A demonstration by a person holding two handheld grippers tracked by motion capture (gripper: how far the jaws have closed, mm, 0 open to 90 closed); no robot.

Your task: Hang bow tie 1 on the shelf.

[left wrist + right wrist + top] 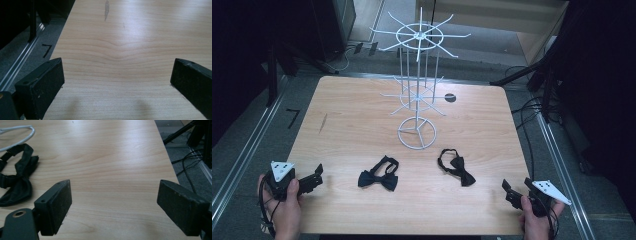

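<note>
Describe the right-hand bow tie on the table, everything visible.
The right bow tie is black, looks like soft fabric, with a knotted bow and a thin neck strap curled into a loop behind it. It lies flat on the wooden table, bow angled toward the near right corner, just in front and right of the white wire rack's ring base, apart from it in the high view. Nothing touches it but the table. The right gripper is off to its right, jaws open and empty.

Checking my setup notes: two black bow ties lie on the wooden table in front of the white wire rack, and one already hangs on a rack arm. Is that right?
Not quite. The high view shows the white wire rack with bare arms; nothing hangs on it. Both black bow ties, left and right, lie on the wooden table in front of it.
</note>
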